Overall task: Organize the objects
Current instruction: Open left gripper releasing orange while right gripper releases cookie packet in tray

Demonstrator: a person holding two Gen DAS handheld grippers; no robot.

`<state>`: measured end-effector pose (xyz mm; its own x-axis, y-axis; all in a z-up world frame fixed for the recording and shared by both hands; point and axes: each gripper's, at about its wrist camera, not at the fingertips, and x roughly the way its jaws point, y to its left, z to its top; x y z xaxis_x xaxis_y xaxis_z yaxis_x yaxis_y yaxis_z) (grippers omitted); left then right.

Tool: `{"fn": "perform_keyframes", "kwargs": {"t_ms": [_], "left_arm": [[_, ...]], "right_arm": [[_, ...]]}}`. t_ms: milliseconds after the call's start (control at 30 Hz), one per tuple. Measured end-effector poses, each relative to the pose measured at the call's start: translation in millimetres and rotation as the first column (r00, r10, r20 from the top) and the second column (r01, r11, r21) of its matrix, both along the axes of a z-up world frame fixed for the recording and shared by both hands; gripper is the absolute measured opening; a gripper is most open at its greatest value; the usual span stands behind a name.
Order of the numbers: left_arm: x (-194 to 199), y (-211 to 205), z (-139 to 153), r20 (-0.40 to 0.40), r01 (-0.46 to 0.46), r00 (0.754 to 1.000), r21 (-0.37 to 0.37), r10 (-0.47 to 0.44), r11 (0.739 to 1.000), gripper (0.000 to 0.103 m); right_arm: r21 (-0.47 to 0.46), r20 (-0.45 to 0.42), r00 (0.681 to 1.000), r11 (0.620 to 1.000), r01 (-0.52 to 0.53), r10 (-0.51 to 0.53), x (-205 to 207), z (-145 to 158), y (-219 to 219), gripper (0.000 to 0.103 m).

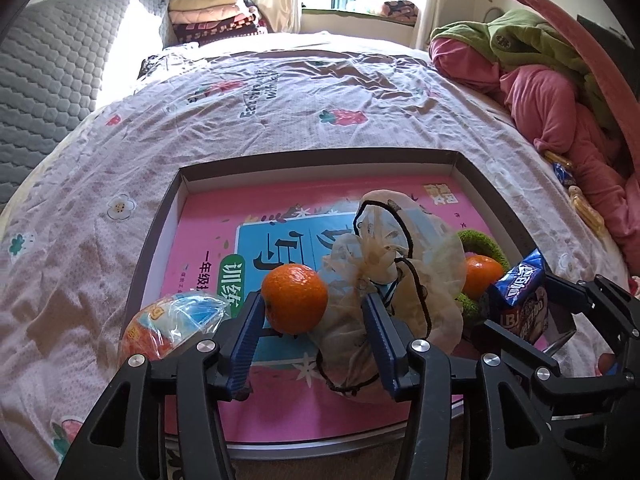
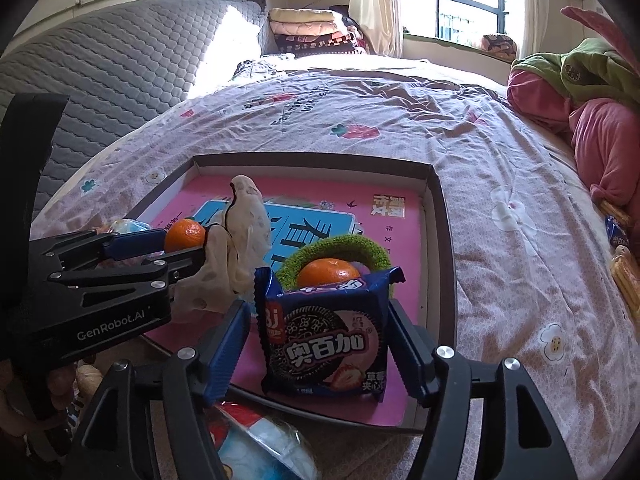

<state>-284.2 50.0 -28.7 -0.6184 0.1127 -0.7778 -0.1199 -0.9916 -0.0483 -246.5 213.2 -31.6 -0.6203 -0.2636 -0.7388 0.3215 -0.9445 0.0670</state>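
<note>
- A shallow dark-walled box (image 1: 486,184) sits on the bed (image 1: 280,92), and a pink workbook (image 1: 200,240) lies flat across its floor.
- The left hand-held gripper (image 1: 316,312) reaches into the box with its blue fingers spread; one tangerine (image 1: 295,298) sits between them against the left finger, and a sheer drawstring pouch (image 1: 384,248) slumps against the right one. It is not pinching anything that I can make out.
- Over in the right corner of the box lies a fuzzy green ring (image 2: 340,246), and a second tangerine (image 2: 329,273) nests inside it.
- The right hand-held gripper (image 2: 320,348) has its fingers pressed to both sides of a navy cookie packet (image 2: 326,340), which stands upright over the near edge of the box, just in front of the ring.
- From the left wrist view, that same packet (image 1: 520,296) peeks in at the right, beside the green ring (image 1: 480,244) and its tangerine (image 1: 482,276).
- A crinkly plastic-wrapped snack (image 1: 168,324) rests at the box's near left rim; whether it lies inside or just outside, I cannot tell.
- Outside the box, pink and green bedding (image 1: 552,92) is heaped on the right of the bed, with a few small wrapped snacks (image 1: 580,200) beside it.
</note>
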Motion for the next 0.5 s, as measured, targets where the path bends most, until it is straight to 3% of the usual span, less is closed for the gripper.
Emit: {"fn": "perform_keyframes", "kwargs": {"t_ms": [500], "left_arm": [[22.7, -8.4, 33.4, -0.065, -0.033, 0.997, 0.004, 0.033, 0.999, 0.055]], "right_arm": [[-0.021, -0.092, 0.996, 1.0, -0.004, 0.002, 10.3, 27.1, 5.1, 0.073]]}}
